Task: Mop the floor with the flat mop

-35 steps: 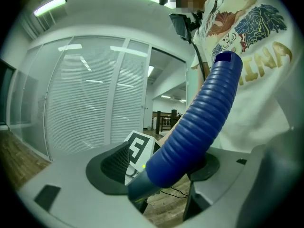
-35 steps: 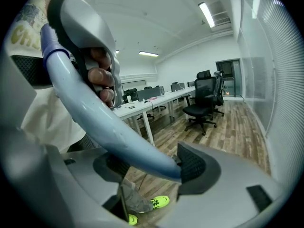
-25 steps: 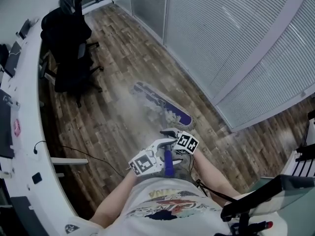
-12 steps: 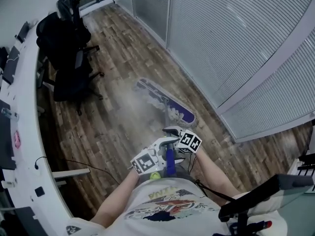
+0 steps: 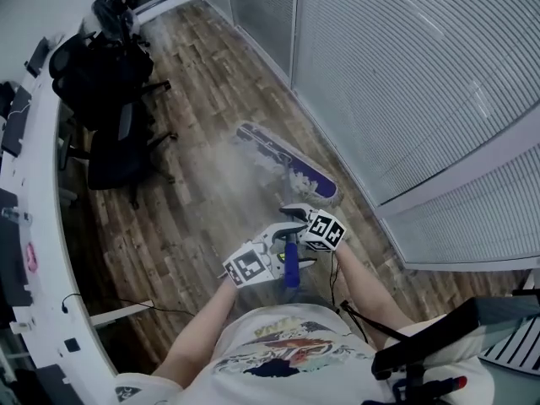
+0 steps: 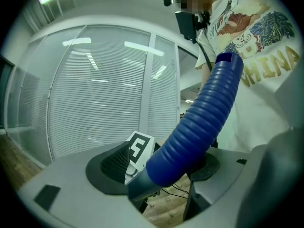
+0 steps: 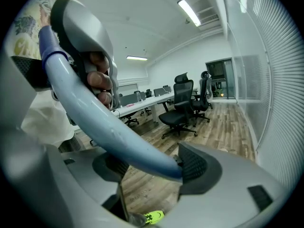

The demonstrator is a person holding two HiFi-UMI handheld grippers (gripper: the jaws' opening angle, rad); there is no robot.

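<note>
Flat mop [image 5: 287,167] head blurred, edges indistinct.

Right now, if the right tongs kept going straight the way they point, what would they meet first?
The mop handle, which the right tongs are shut on. Beyond it the way looks free over wood floor until the black office chair, though depth is unclear.
</note>
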